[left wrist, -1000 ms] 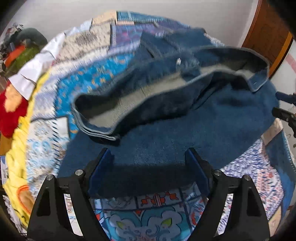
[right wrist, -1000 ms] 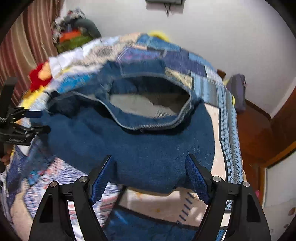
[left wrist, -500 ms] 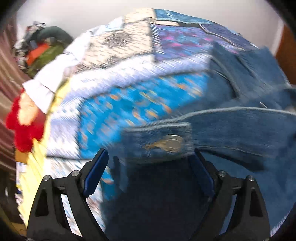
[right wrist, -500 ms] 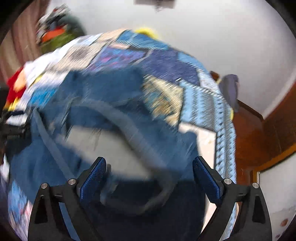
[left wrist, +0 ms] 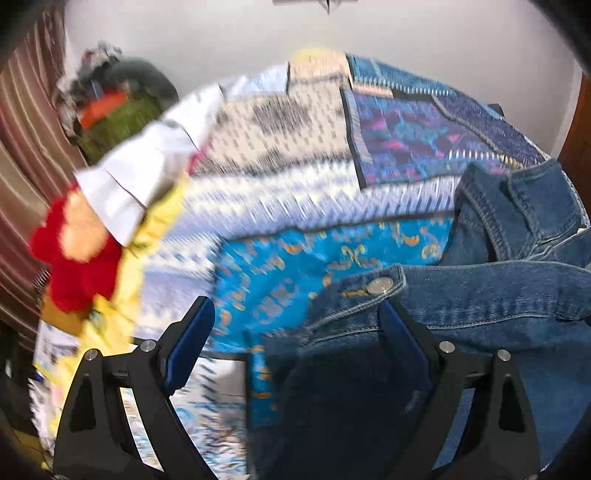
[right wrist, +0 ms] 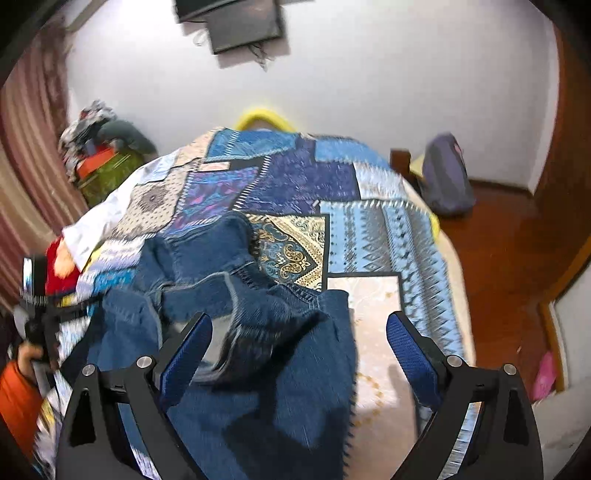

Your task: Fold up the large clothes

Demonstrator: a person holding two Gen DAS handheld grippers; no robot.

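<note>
Left gripper (left wrist: 295,343) hung spread above jeans (left wrist: 480,314), waistband button (left wrist: 380,285) between its fingers; nothing gripped. Patchwork quilt (left wrist: 288,147) beneath, striped curtain (left wrist: 22,147) alongside.

Right gripper (right wrist: 299,343) likewise gaped over rumpled jeans (right wrist: 258,332) on quilt (right wrist: 369,240). White wall (right wrist: 369,74) beyond, wooden floor (right wrist: 509,240) beside.

You have one pair of jeans (left wrist: 491,306) with one metal button (left wrist: 380,285), one patchwork quilt (right wrist: 373,236) on one bed, two hand-held grippers, left (left wrist: 295,350) and right (right wrist: 299,354), and one wall screen (right wrist: 236,22).
</note>
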